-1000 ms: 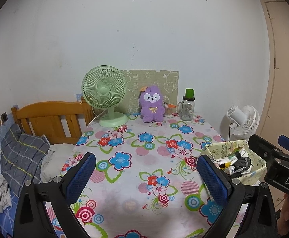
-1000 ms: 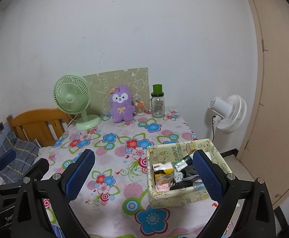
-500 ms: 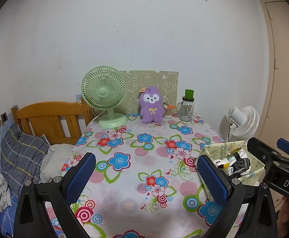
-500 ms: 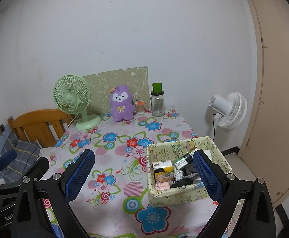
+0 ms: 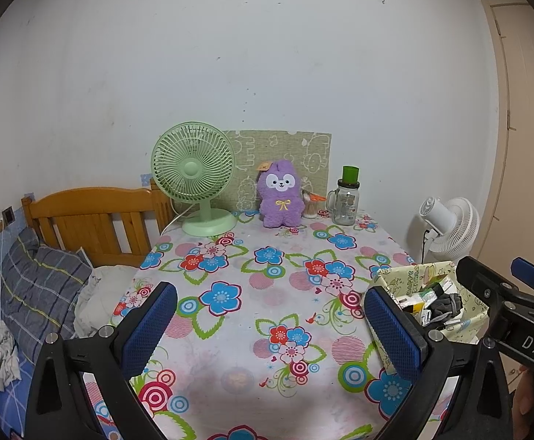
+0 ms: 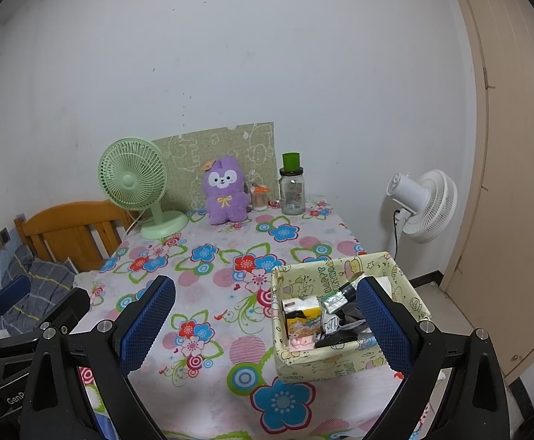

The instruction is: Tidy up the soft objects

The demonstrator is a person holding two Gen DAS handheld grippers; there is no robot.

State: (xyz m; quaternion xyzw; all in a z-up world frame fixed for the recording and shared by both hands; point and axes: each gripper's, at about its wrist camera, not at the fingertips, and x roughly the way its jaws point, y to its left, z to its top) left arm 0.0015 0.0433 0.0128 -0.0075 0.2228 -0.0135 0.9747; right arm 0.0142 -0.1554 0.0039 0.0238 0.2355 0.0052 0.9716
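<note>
A purple plush toy (image 5: 280,193) (image 6: 226,190) sits upright at the far edge of the flowered table (image 5: 252,293) (image 6: 208,278), against the wall. A yellow patterned box (image 6: 347,311) (image 5: 432,293) near the table's front right holds small packets and a dark soft item. My left gripper (image 5: 267,326) is open over the table's near middle with nothing between its blue pads. My right gripper (image 6: 265,326) is also open and holds nothing, its right finger in front of the box.
A green desk fan (image 5: 195,176) stands left of the plush, a glass jar with a green lid (image 5: 347,198) to its right, a green board behind. A white floor fan (image 5: 450,227) stands right of the table. A wooden bed frame (image 5: 94,216) with bedding is on the left.
Both views have pulled back and lifted slightly, so the table and box sit a little lower and farther. Both grippers stay open.
</note>
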